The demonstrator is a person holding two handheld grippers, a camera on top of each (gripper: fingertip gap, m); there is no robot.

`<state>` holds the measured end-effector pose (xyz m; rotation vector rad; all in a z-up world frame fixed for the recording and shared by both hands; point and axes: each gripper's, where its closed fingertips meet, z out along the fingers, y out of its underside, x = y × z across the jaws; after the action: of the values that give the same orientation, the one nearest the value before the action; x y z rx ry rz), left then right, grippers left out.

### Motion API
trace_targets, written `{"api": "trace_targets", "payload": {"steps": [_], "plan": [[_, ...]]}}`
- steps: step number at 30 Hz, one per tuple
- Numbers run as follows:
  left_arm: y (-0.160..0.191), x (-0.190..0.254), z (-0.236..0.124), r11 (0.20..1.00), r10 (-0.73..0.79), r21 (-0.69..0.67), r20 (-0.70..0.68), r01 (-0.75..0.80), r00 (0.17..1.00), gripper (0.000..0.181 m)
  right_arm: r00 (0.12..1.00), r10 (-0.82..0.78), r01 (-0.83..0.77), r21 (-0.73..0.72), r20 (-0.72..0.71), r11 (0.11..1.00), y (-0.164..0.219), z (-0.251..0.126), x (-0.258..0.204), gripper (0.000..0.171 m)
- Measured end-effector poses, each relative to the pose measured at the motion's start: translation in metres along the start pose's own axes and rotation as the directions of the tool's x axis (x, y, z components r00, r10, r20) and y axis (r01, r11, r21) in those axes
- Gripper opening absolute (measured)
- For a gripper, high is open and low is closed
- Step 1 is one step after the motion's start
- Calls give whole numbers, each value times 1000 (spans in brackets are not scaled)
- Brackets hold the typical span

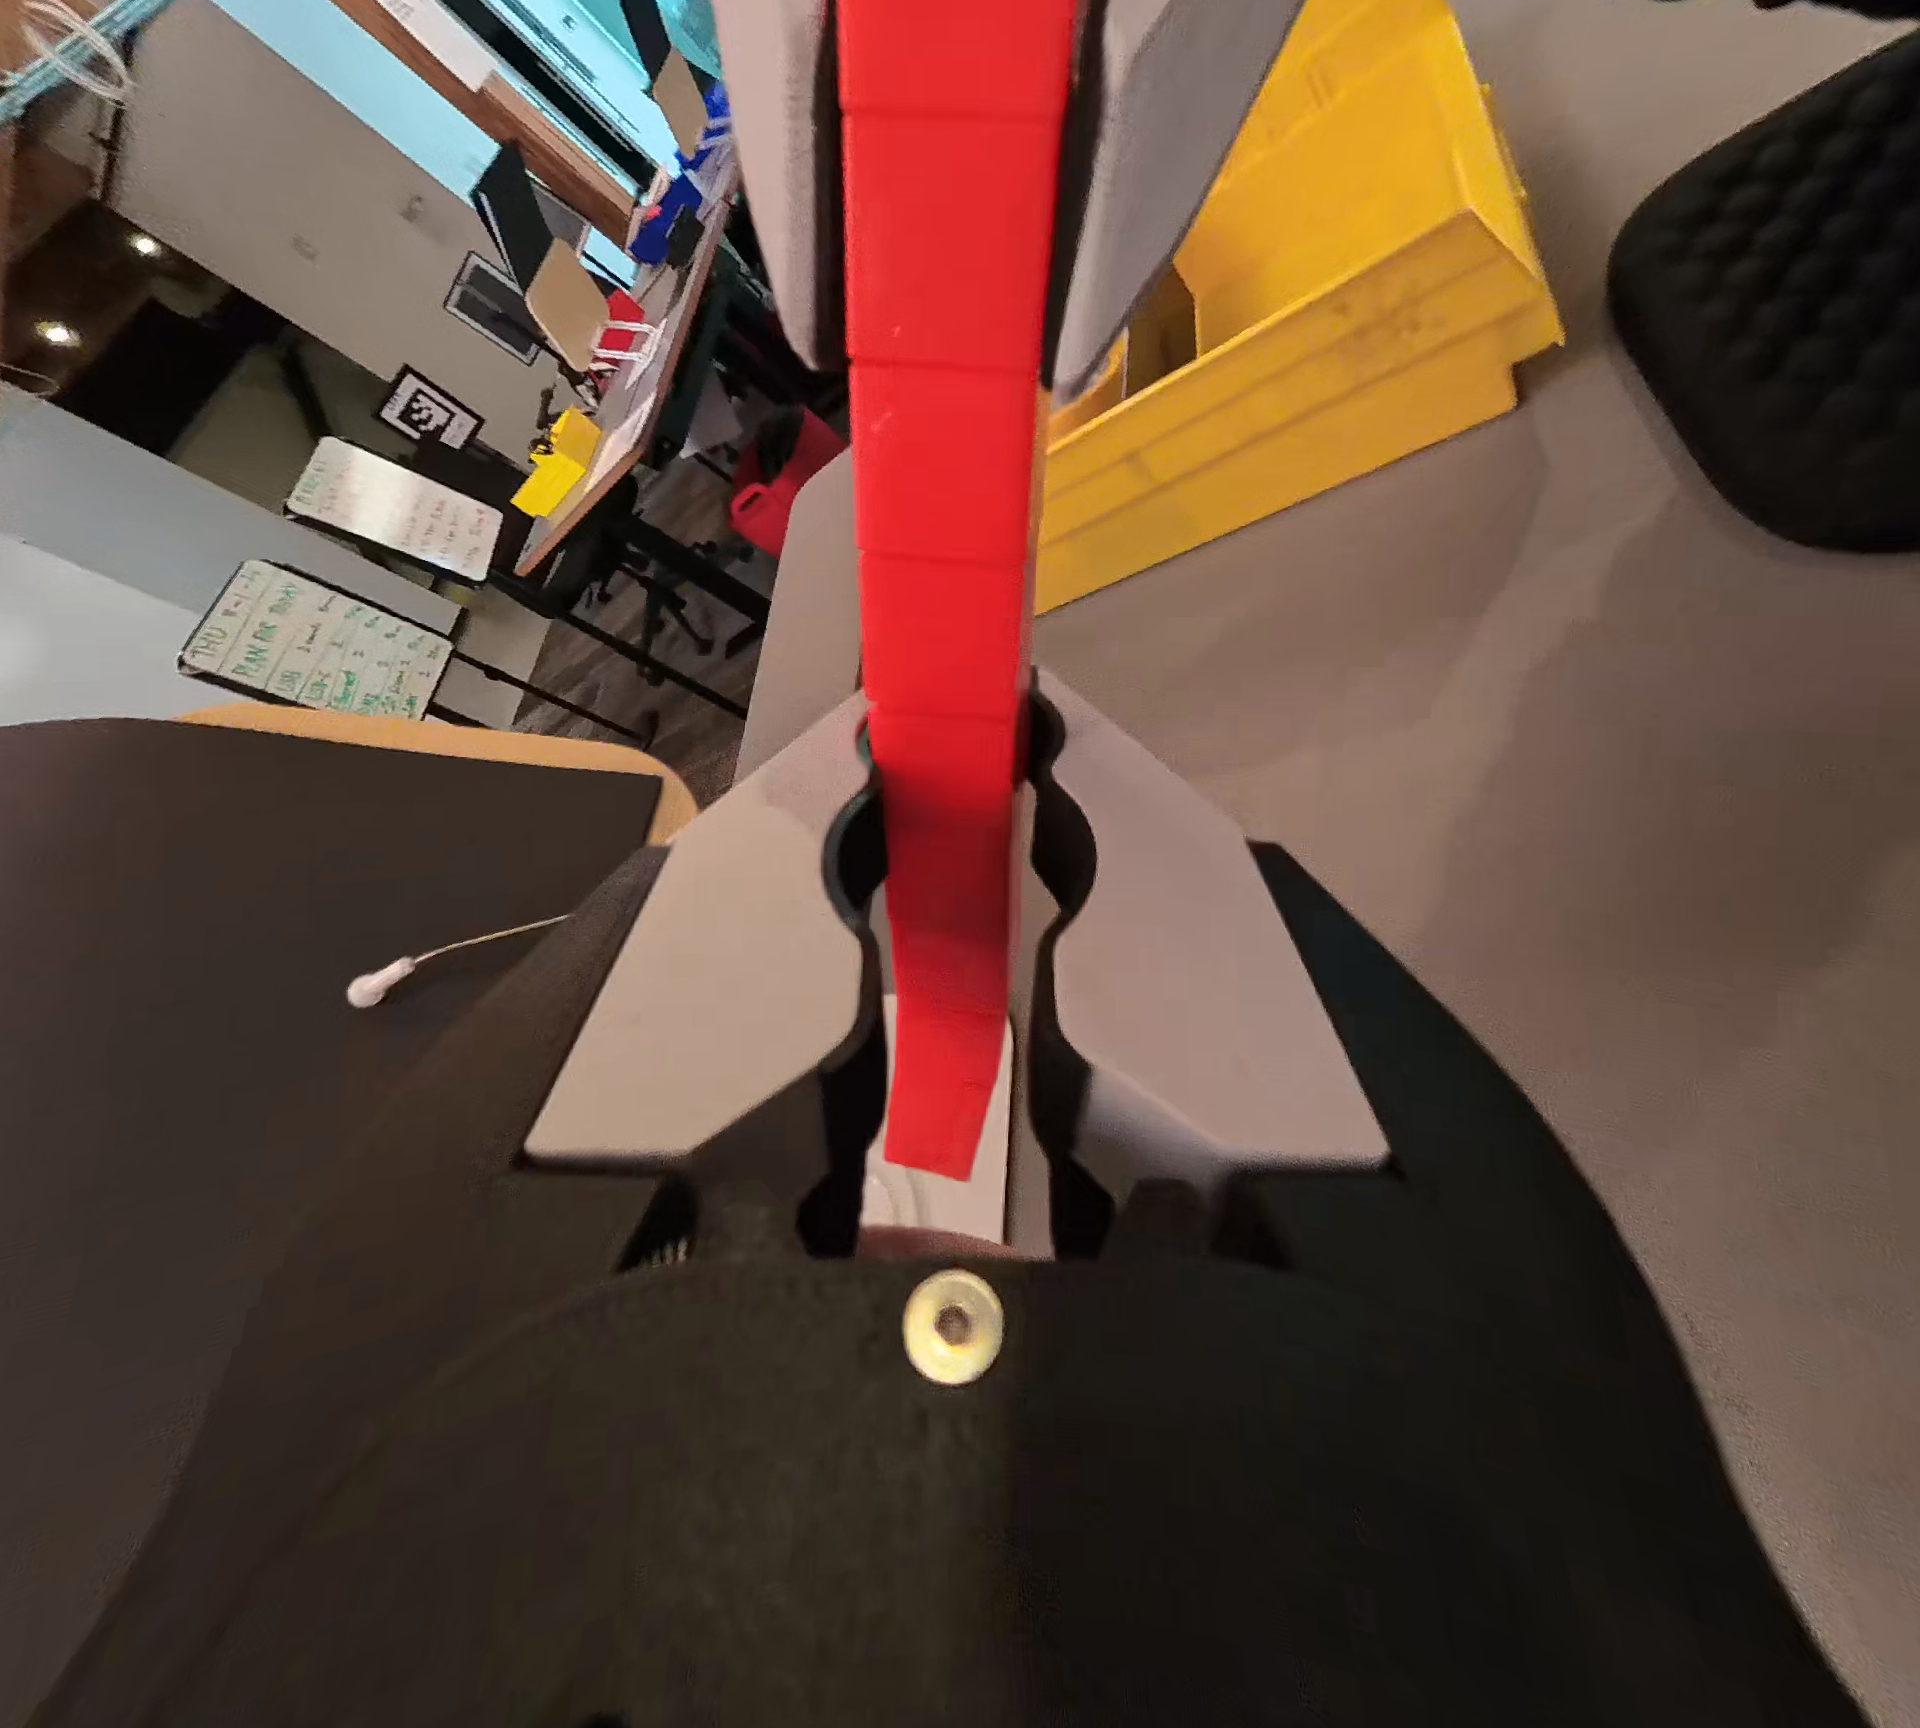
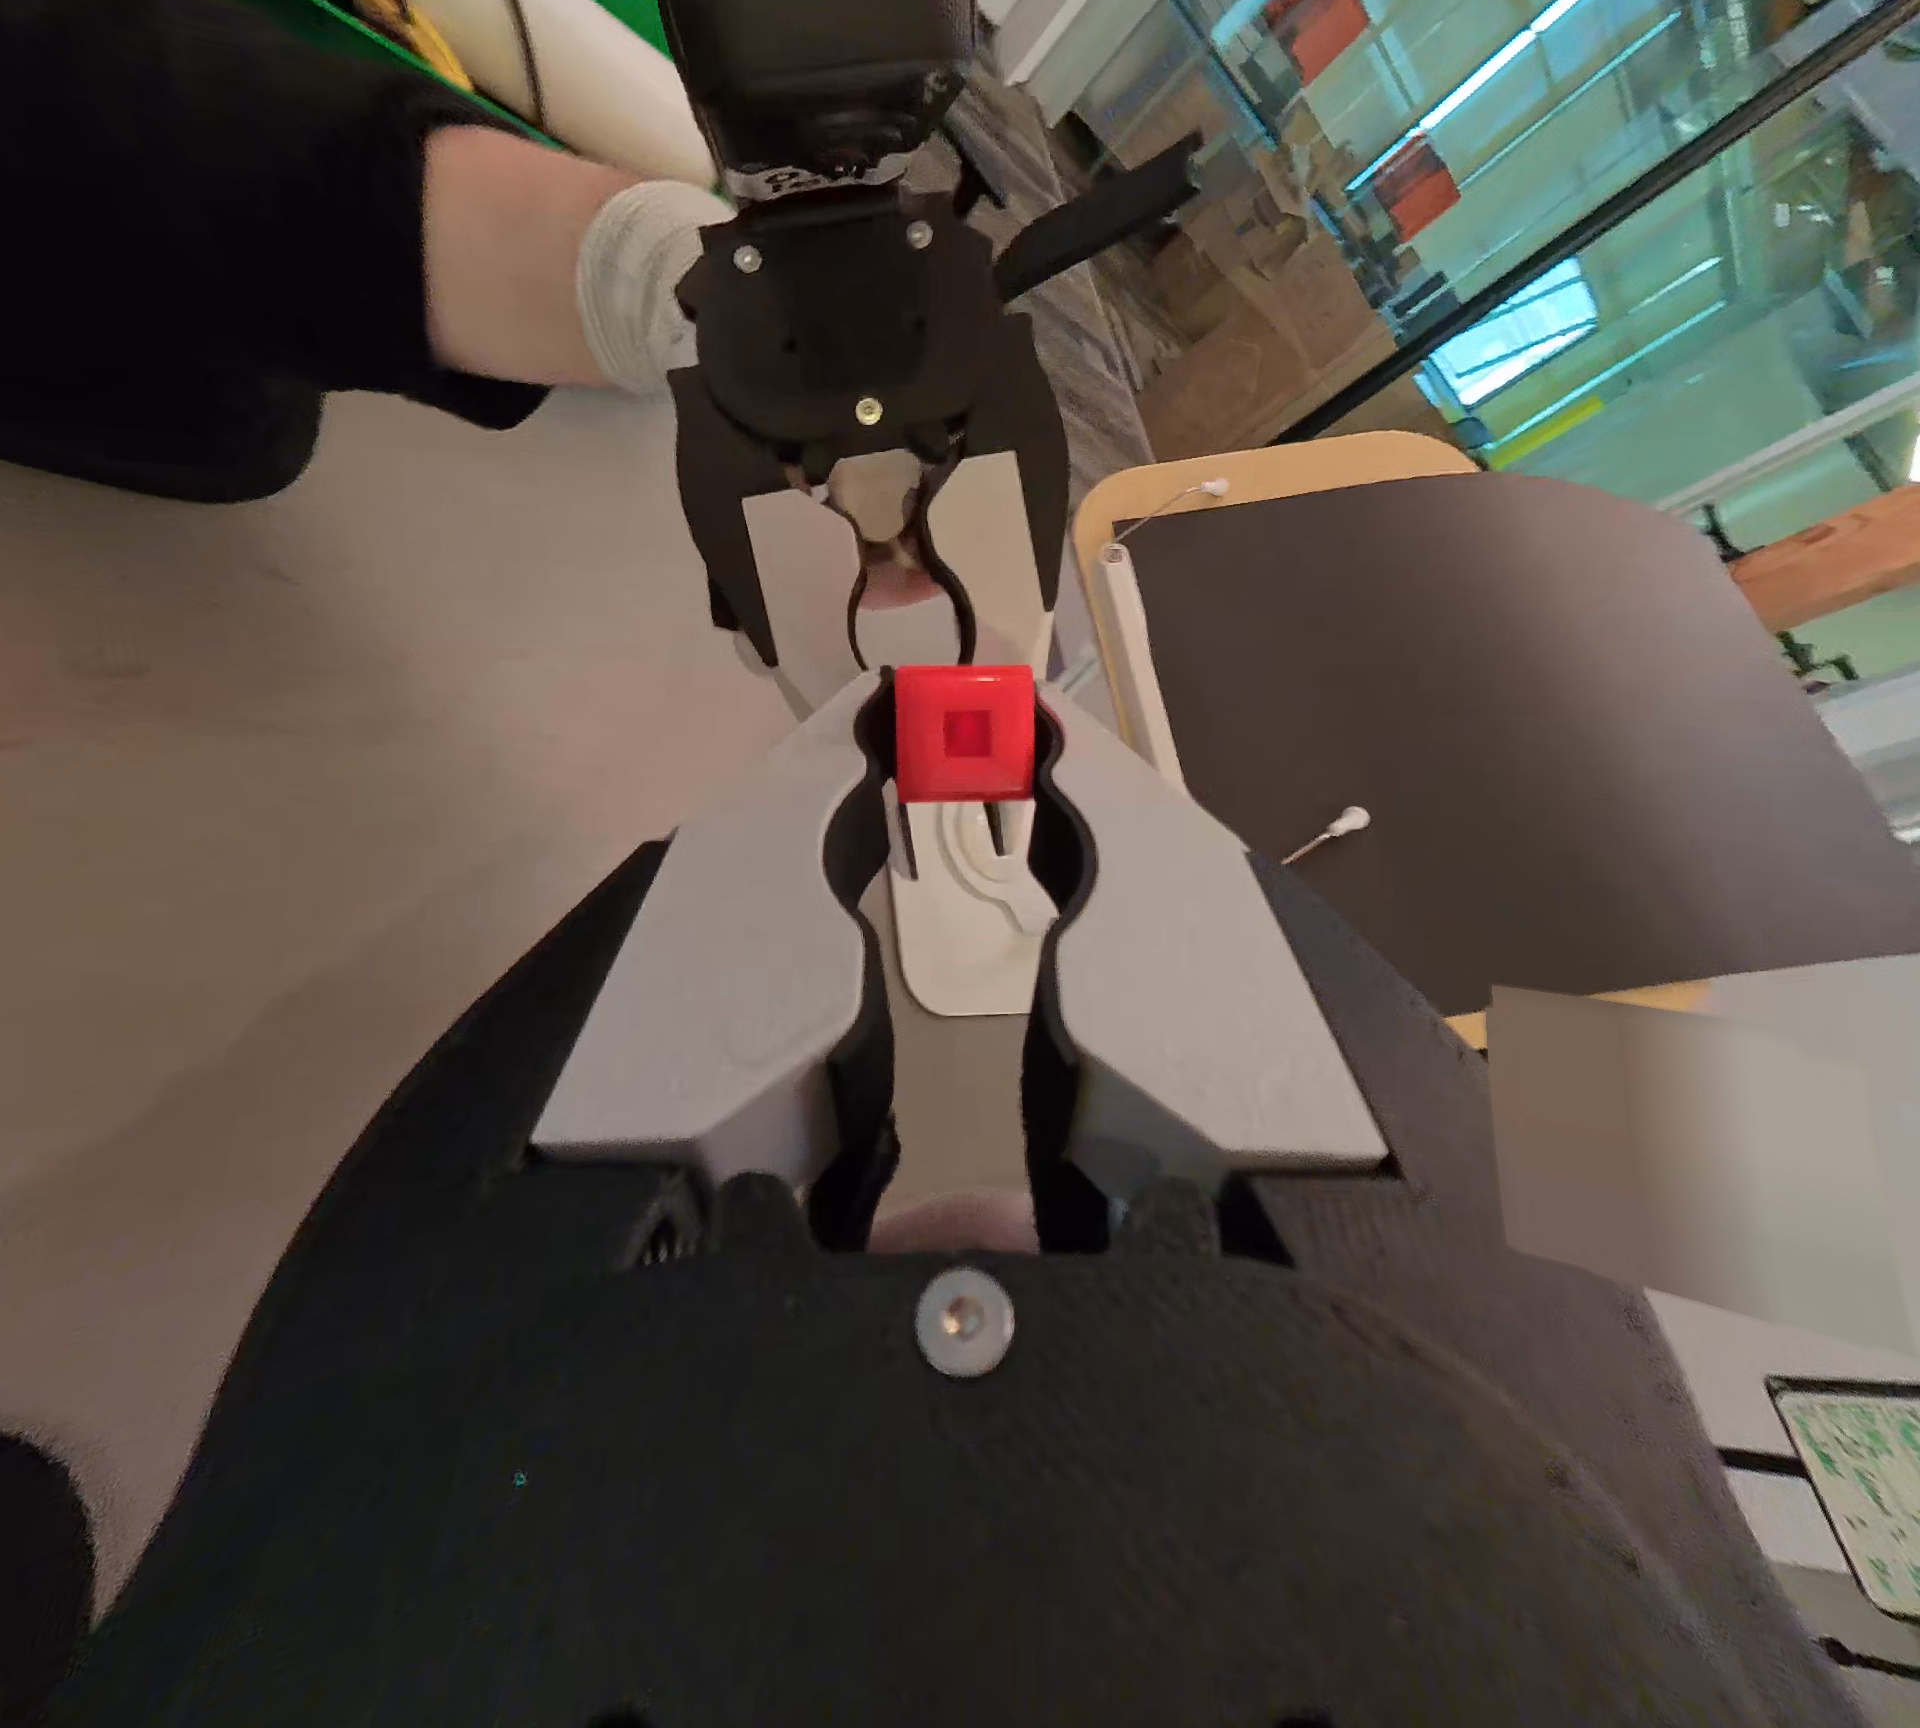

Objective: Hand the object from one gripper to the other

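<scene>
Bar [image 1: 940, 431] of red segments bridges my grippers end-on: left gripper [image 1: 943, 722] clamps its near part, right gripper [image 2: 961, 722] clamps its far end, so neither drops it mid-handover.

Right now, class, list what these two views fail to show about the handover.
Red segmented plastic bar: far end cut off by the left wrist view's top edge.
Its length: hidden end-on in the right wrist view.
Yellow plastic bin: partly behind the right gripper.
</scene>
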<state>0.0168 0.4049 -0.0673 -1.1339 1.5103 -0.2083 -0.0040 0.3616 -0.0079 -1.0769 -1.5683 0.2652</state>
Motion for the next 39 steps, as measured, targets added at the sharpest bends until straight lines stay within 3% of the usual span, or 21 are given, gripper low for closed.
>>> {"api": "trace_targets", "payload": {"steps": [2,4,5,7,10,13,18,22,26,28,33,39], "plan": [[-3,-6,1,997,-74,17,4,74,997,21,992,-7,10,21,-124,1000,-6,0,17,29],[-5,-21,-4,982,-176,70,41,173,984,20,929,-87,91,-8,-360,996,-10,-4,48,70],[-3,-30,-8,965,-251,92,52,246,966,20,890,-149,131,-71,-432,989,-6,-6,58,82],[-8,-56,-20,887,-432,217,77,408,898,19,821,-230,199,-115,-523,973,-10,-9,68,88],[-16,-88,-45,638,-695,421,-48,645,718,19,751,-372,350,-149,-545,925,-20,3,56,87],[-16,-106,-65,414,-809,493,-186,765,558,19,629,-604,518,-315,-489,795,-9,32,38,95],[-24,-119,-83,209,-852,526,-316,825,417,20,476,-774,638,-441,-418,631,13,73,17,97],[-40,-112,-79,133,-844,487,-402,863,356,20,365,-815,642,-512,-450,570,17,79,21,86],[-49,-101,-65,115,-850,431,-424,895,313,19,260,-814,644,-535,-520,547,8,65,30,66],[-50,-96,-58,94,-852,405,-440,909,284,20,254,-810,645,-532,-528,549,5,60,31,57],[-47,-93,-49,53,-850,377,-469,925,240,21,231,-786,661,-500,-573,559,-8,45,32,15],[-51,-91,-48,82,-847,381,-461,921,266,23,256,-778,669,-475,-574,571,-16,40,29,11]]}}
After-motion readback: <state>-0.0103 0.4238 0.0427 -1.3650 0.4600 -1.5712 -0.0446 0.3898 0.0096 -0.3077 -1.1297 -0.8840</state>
